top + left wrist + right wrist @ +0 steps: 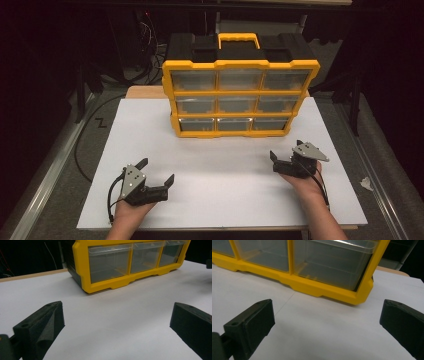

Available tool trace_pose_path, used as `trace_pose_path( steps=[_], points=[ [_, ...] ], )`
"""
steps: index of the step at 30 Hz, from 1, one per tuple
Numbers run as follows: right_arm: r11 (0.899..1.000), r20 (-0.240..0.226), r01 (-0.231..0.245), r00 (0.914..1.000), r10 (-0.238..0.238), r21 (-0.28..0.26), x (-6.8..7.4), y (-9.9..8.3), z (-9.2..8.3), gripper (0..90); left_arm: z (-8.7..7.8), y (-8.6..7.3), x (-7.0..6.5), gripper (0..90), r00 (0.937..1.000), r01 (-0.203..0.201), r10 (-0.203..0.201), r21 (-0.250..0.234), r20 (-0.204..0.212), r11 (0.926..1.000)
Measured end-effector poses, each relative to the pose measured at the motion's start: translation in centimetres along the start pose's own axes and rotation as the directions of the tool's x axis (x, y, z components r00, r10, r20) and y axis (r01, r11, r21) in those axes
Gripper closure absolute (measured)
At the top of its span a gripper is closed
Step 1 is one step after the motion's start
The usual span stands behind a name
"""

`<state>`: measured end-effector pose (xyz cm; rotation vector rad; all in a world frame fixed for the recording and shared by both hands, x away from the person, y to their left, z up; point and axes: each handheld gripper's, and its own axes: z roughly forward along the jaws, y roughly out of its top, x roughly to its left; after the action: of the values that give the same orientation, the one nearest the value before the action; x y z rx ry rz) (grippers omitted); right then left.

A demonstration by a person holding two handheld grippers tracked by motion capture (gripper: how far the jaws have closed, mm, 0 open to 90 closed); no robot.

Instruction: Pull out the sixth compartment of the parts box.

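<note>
White tabletop (220,190), dark room behind.
My left claw (156,172) and right claw (286,156) rest with jaws apart (nothing held), well short of the yellow drawer cabinet (240,97) standing ahead between them.

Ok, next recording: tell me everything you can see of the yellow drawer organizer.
The drawer organizer stands upright toward the back of the white board, front facing the person. It looks plastic: a yellow frame, a black body behind, and a yellow carry handle on top. The front is a three-by-three grid of nine clear drawers, all pushed in; their contents can't be made out. Its base rests on the board. Nothing else touches it: the left claw and right claw sit open, apart from it, nearer the person.
</note>
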<state>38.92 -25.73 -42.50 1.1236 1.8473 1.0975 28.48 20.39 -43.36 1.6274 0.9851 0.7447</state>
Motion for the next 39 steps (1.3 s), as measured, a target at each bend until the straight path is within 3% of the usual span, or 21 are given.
trace_pose_path(
  steps=[5,7,14,23,34,39],
  points=[
    [1.0,0.028,0.004,0.9996,-0.004,0.019,-0.3,0.5,1.2,1.4,0.1,-0.1,-0.1,0.3,0.9999,-0.011,0.011,0.01,0.005,0.9999],
    [0.999,0.033,0.03,0.999,-0.03,0.017,-0.2,0.5,1.0,1.3,0.0,-0.1,-0.1,0.3,1.0,-0.008,0.008,0.009,0.005,0.9999],
    [0.998,0.031,0.055,0.998,-0.055,0.009,-0.1,0.7,0.1,1.2,-0.1,-0.1,-0.1,0.7,1.0,-0.002,0.002,0.005,0.0,1.0],
    [0.992,0.051,0.126,0.9906,-0.127,0.027,-0.3,0.2,-0.7,1.2,0.0,-0.1,0.0,0.8,0.9999,0.009,-0.009,0.01,-0.014,0.9999],
    [0.987,0.048,0.14,0.9884,-0.144,0.077,-0.5,-0.7,-1.1,1.2,-0.1,-0.1,0.0,1.0,0.9999,0.011,-0.011,0.007,-0.012,0.9999],
    [0.981,0.058,0.17,0.9828,-0.176,0.093,-0.3,-0.7,-1.1,1.2,-0.1,-0.1,0.1,1.1,0.9999,0.01,-0.01,0.007,-0.012,0.9999]
  ],
)
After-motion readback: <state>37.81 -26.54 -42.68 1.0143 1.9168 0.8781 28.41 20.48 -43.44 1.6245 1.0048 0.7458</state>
